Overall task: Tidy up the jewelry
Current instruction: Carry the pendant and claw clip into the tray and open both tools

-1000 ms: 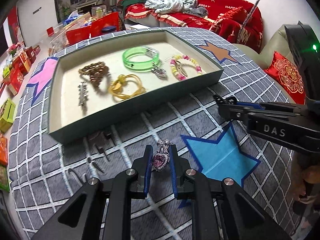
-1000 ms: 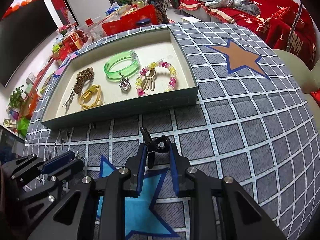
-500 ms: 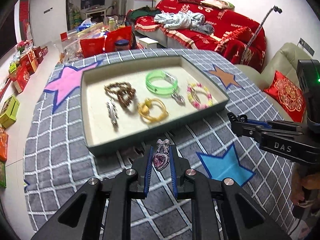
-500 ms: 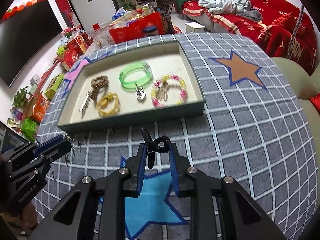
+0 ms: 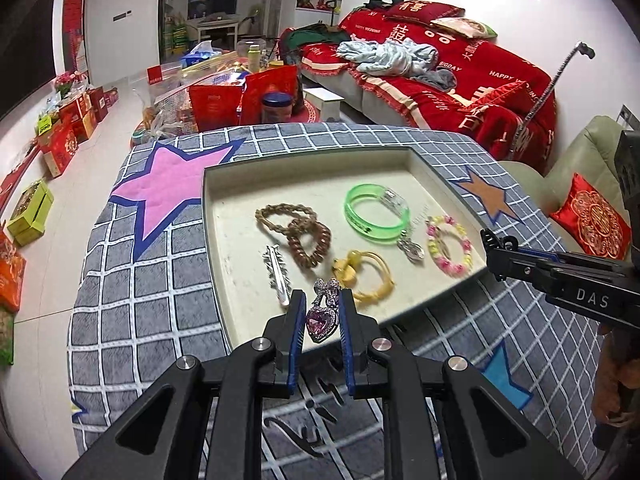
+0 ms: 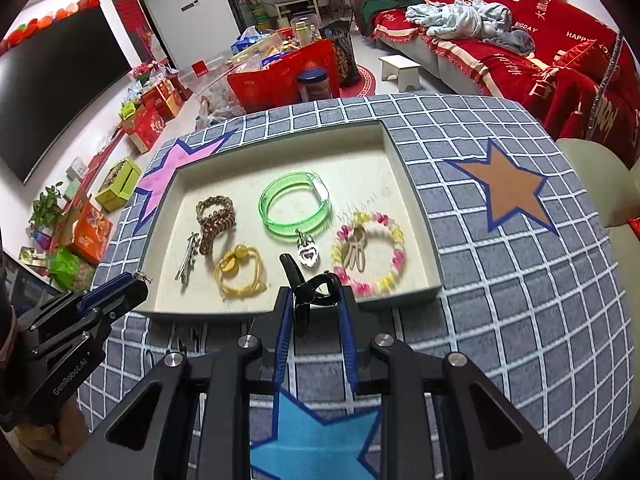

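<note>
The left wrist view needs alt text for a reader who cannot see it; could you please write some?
The left gripper holds a pink heart pendant over the near edge of a shallow tray of bracelets and hair ties, on a grey checked cloth. The right gripper reaches in from the right.

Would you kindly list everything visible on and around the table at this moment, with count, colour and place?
Tray: 1, grey-green rim, cream inside, on the table.
Tablecloth: 1, grey check with coloured stars.
Bangle: 1, green, tray middle.
Beaded bracelet: 1, pink and yellow, tray right.
Braided bands: 2, brown, tray left.
Hair tie: 1, yellow, tray front.
Hair clip: 1, silver, tray front left.
Heart charm: 1, silver, below the bangle.
Sofa: 1, red cover, behind.
Left gripper: shut on heart pendant, pink.
Right gripper: shut on claw clip, black.
</note>
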Tool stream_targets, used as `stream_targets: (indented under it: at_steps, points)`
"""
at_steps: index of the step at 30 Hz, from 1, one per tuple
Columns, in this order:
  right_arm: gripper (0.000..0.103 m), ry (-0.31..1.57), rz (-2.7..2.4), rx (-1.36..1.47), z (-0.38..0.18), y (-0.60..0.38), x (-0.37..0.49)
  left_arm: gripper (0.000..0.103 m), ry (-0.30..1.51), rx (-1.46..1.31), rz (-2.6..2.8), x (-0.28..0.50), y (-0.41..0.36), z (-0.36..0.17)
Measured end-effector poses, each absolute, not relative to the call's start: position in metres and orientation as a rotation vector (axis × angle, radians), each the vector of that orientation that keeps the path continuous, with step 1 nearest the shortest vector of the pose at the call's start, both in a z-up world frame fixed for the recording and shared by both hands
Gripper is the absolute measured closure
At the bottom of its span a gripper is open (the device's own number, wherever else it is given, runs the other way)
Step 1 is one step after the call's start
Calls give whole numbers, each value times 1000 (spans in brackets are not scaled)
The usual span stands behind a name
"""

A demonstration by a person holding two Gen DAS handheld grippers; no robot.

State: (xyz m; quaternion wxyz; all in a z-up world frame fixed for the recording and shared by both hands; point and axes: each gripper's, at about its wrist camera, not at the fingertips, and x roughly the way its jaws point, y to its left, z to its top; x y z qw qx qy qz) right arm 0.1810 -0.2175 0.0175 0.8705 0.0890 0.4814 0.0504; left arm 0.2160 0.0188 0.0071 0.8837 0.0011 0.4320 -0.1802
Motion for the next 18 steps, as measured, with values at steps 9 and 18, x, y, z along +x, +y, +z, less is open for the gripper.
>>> stream_targets:
  at_steps: [9,18]
  points:
    - [78,1043,104,166,2,-211,218,70,961,14,-371,247,11,-9]
    - [78,1042,43,178,-7,-226,255,70,1009,40,-358,272,1,-23]
